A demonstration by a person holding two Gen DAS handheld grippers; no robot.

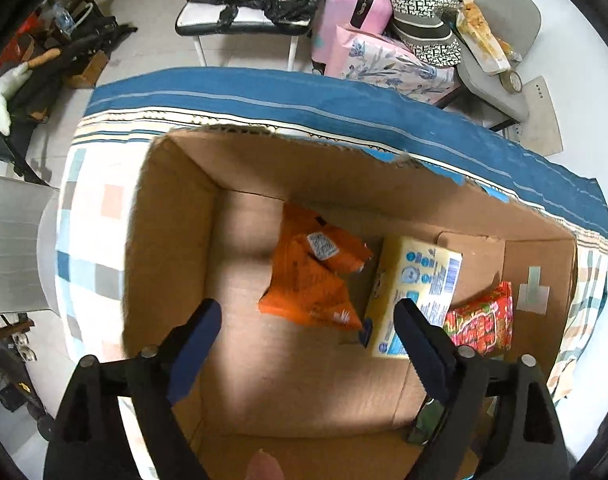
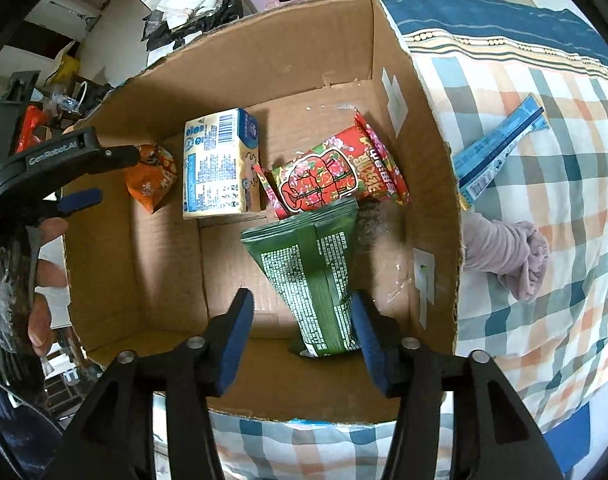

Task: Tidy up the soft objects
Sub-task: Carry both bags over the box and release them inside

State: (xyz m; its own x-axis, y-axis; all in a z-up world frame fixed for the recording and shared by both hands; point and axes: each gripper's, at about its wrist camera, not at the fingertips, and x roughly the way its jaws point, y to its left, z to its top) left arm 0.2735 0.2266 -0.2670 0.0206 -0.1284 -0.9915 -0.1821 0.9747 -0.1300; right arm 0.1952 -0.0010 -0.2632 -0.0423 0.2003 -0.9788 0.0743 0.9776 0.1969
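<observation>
A cardboard box sits on a checked bedspread. In it lie an orange pack, a yellow tissue pack and a red flowered pack. My left gripper is open and empty above the box. In the right wrist view the box holds the orange pack, yellow pack, red pack and a green pack. My right gripper is open over the box, the green pack's near end between its fingers, not gripped. The left gripper shows at the left edge.
On the bedspread right of the box lie a blue stick pack and a bunched lilac cloth. Beyond the bed stand a pink suitcase, a bench with bags and a grey chair.
</observation>
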